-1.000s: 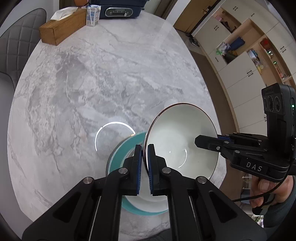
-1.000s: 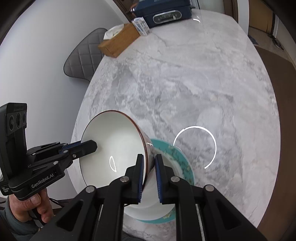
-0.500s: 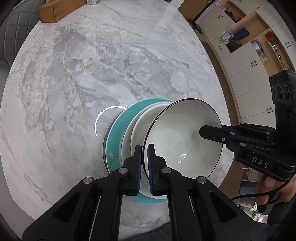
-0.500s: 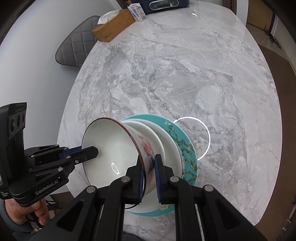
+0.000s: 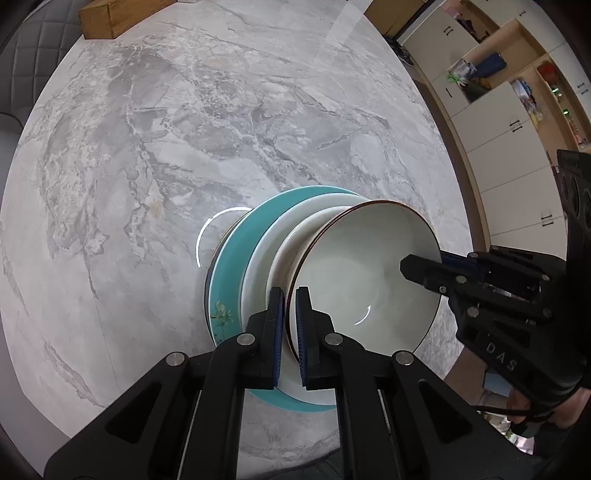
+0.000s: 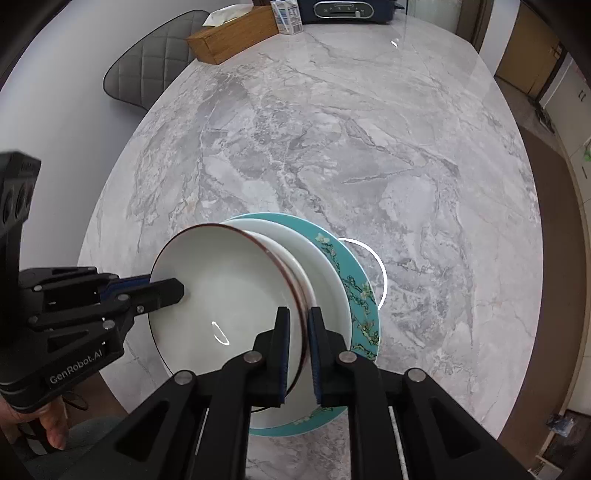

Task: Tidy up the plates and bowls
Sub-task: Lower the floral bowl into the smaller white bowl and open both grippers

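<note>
A white bowl with a dark red rim (image 5: 365,266) (image 6: 229,291) sits low over a stack on the marble table. The stack is a teal floral plate (image 5: 229,273) (image 6: 354,291) with a white dish (image 5: 266,251) (image 6: 325,280) on it. My left gripper (image 5: 290,325) is shut on the bowl's near rim. My right gripper (image 6: 298,343) is shut on the opposite rim. Each gripper also shows in the other's view, the right one (image 5: 413,266) and the left one (image 6: 173,290). Whether the bowl rests on the dish I cannot tell.
A wooden tissue box (image 6: 232,38), a small carton (image 6: 286,16) and a dark appliance (image 6: 347,9) stand at the table's far end. A grey chair (image 6: 147,74) is at the left. Cupboards (image 5: 517,110) line the right wall. The stack is near the table's front edge.
Both grippers have lowered the bowl from a tilted hold above the table down onto the plate stack, levelling it. The cameras have moved closer to the table.
</note>
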`<state>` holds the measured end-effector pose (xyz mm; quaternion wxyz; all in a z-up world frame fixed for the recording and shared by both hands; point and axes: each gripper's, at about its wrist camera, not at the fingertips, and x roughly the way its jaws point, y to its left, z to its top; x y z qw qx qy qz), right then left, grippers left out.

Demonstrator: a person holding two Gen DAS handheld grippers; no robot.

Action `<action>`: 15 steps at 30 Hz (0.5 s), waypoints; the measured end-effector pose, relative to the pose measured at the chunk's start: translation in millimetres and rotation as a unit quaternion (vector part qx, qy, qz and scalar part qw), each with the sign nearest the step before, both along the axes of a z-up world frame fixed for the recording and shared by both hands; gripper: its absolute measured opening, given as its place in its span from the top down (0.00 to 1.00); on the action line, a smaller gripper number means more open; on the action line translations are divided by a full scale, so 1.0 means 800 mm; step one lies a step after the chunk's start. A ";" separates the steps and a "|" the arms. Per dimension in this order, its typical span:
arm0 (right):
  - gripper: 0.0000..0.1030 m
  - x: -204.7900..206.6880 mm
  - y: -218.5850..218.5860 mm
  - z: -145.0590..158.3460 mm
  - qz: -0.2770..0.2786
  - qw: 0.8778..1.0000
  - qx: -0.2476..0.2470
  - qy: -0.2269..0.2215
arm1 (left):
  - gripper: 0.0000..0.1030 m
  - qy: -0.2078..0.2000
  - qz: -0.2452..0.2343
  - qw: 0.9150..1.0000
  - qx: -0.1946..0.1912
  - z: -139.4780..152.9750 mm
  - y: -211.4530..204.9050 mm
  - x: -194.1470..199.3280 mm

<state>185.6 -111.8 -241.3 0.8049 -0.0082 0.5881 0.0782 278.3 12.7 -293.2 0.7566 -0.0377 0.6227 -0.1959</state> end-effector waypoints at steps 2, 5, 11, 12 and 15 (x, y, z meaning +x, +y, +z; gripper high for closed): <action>0.83 -0.002 0.003 0.000 -0.001 1.000 -0.008 -0.002 | 0.94 -0.004 0.003 1.000 0.002 0.002 0.001 -0.001; 0.77 -0.004 0.005 0.001 -0.004 1.000 -0.012 -0.006 | 0.89 -0.007 0.006 1.000 -0.003 0.004 0.000 -0.003; 0.67 -0.006 0.004 0.006 -0.011 1.000 -0.015 -0.016 | 0.51 -0.009 0.003 1.000 -0.023 0.010 -0.006 -0.013; 0.67 -0.007 0.004 0.007 -0.013 1.000 -0.014 -0.017 | 0.45 -0.017 0.004 1.000 -0.017 0.013 -0.006 -0.015; 0.65 -0.010 0.003 0.009 -0.021 0.999 -0.012 -0.021 | 0.44 -0.028 0.009 0.999 -0.021 0.022 -0.002 -0.017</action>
